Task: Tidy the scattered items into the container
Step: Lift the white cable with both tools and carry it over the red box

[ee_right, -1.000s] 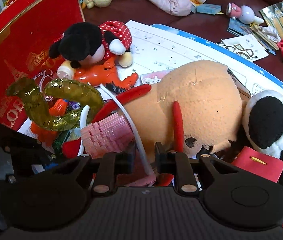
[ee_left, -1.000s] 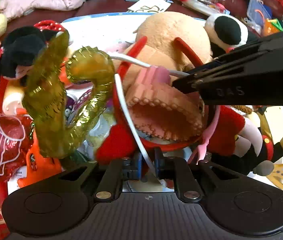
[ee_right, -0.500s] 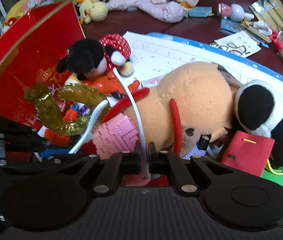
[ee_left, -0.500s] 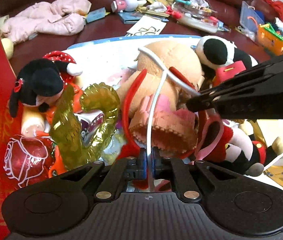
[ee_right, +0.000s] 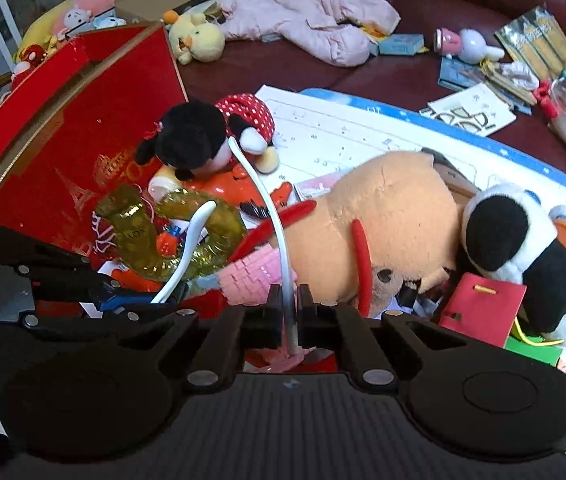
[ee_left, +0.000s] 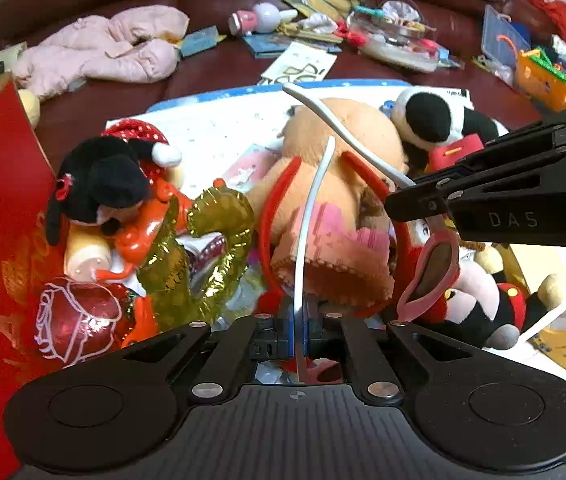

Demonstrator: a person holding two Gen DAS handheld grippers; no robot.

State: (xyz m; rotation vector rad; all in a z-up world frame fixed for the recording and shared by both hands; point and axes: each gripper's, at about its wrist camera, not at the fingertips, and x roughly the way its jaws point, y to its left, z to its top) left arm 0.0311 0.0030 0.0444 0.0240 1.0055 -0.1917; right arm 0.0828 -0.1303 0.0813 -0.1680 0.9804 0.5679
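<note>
A red box (ee_right: 63, 152) stands along the left edge of the toy heap on the sofa. Beside it lie a tan plush (ee_right: 395, 216), a panda plush (ee_right: 523, 248), a mouse doll (ee_left: 103, 180) and a gold balloon (ee_left: 203, 248). Left claw (ee_left: 299, 320) and right claw (ee_right: 289, 300) are each clenched on the white strap (ee_left: 311, 208).

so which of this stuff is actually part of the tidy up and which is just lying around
In the job:
- left claw and right claw, each shut on a white handle
- tan plush toy
- pink knitted piece
- gold foil balloon
- black mouse plush

Lying about:
- pink jacket
- yellow duck plush
- bunny figure
</note>
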